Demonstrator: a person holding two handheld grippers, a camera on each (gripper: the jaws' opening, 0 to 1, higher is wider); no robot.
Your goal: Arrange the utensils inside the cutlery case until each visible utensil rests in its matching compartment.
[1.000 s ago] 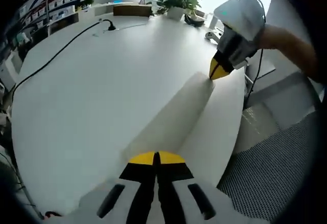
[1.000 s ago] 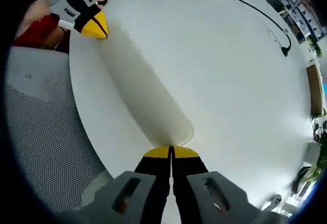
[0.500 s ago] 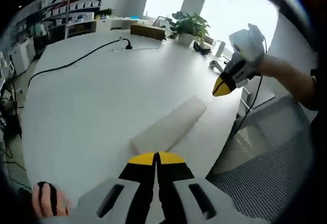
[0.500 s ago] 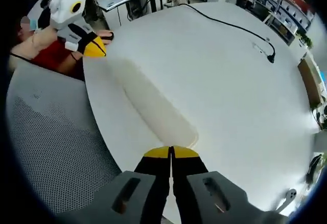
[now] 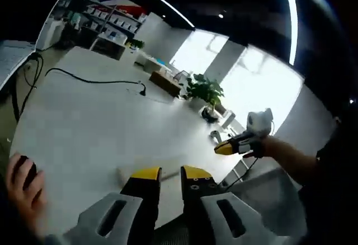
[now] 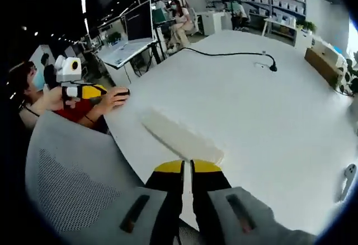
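A long white cutlery case [image 6: 182, 139] lies shut and flat on the white table [image 6: 263, 116], just beyond my right gripper [image 6: 187, 166], whose yellow tips stand a narrow crack apart with nothing between them. In the left gripper view one end of the case [image 5: 123, 173] peeks out beside my left gripper [image 5: 170, 173], which is open and empty. The left gripper [image 6: 92, 92] hangs off the case's far end, above the table edge. The right gripper [image 5: 232, 147] floats over the table's far side.
A grey mesh chair back [image 6: 72, 194] stands close beside the table edge. A black cable [image 6: 240, 55] runs across the far table. A person's hand [image 5: 22, 186] rests on the table near my left gripper. A potted plant [image 5: 204, 91] stands at the back.
Both views have lifted and tilted up, away from the table. Both grippers have let go of the case's ends; the left jaws parted clearly, the right by a crack.
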